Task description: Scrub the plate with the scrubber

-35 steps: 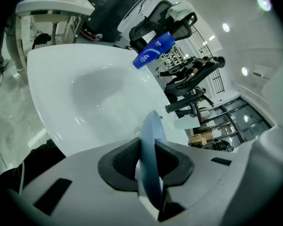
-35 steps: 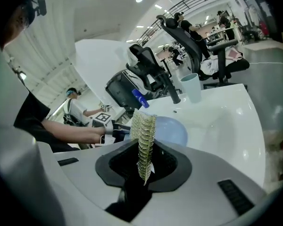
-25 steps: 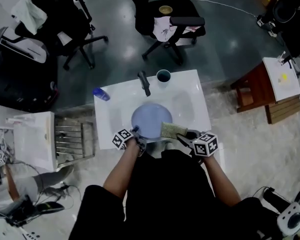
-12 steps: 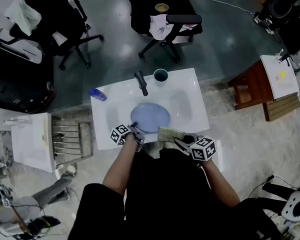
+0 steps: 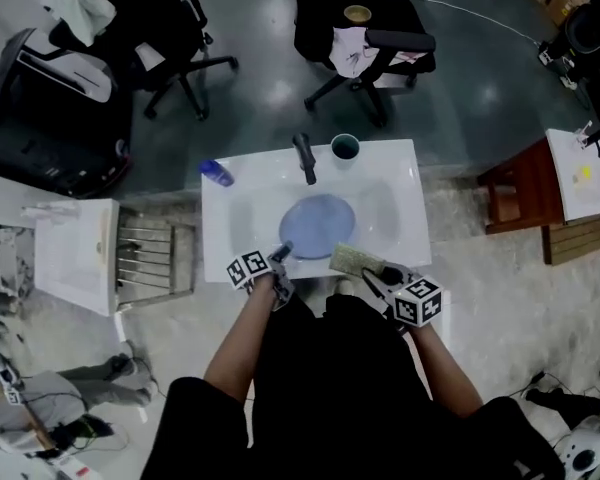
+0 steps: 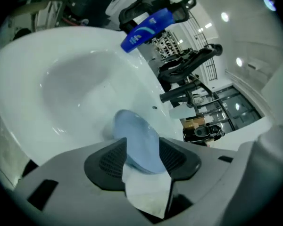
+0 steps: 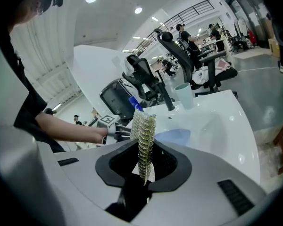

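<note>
Blue plate [image 6: 132,128] rim between left gripper [image 6: 142,155] jaws just opening wide, right gripper [image 7: 144,163] clamped on scrubber [image 7: 144,128]

Head view looks steeply down on the white sink [image 5: 230,208]; both gripper views skim it closely, sharing the blue plate [image 5: 318,223].

The plate [image 5: 317,225] is round and pale blue and lies in the middle of the white sink [image 5: 392,206] basin. The scrubber [image 5: 354,259] is a yellow-green mesh pad, clamped edge-up in the right claw [image 5: 375,272], just beside the plate's near right rim, over the sink's near edge.
</note>
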A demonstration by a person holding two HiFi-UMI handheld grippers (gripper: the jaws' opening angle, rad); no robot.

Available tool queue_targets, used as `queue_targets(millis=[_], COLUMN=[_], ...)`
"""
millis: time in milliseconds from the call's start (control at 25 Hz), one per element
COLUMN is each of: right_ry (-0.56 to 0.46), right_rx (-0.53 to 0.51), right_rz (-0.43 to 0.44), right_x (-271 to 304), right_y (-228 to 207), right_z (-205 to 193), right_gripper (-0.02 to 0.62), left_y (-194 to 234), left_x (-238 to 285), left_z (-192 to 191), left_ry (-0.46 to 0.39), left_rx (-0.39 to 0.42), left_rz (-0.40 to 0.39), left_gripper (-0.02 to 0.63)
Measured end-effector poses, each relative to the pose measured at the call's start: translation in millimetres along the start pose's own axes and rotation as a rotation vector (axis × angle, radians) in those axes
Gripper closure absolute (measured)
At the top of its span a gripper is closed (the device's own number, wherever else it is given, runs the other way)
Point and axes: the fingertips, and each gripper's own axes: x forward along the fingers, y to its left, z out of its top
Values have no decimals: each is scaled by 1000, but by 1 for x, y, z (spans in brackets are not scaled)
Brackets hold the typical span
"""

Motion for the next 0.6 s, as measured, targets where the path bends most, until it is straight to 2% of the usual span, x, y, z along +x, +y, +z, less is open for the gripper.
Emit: queue_targets(millis=[80, 240, 280, 400, 520, 600], right_ry=[-36, -152, -182, -250, -295, -310], right_rx=[-30, -59, -71, -121, -190, -231], right_rz=[-29, -89, -105, -154, -205, -229], right_x=[-3, -14, -18, -32, -41, -44], right_y=[-5, -5, -3, 10, 32, 51], right_z=[8, 35, 41, 56, 65, 67], right_gripper=[532, 531, 531, 531, 532, 532], left_y=[-15, -80, -97, -133, -146, -153], left_x=[-28, -103, -120, -156, -182, -198], left_z=[0, -4, -7, -18, -21, -22], left_ry=[-48, -222, -264, -362, -443, -493], left_rx=[119, 542, 615, 721, 793, 844], left_rz=[2, 14, 7, -36, -34, -34], left_gripper=[413, 414, 414, 455, 566, 593])
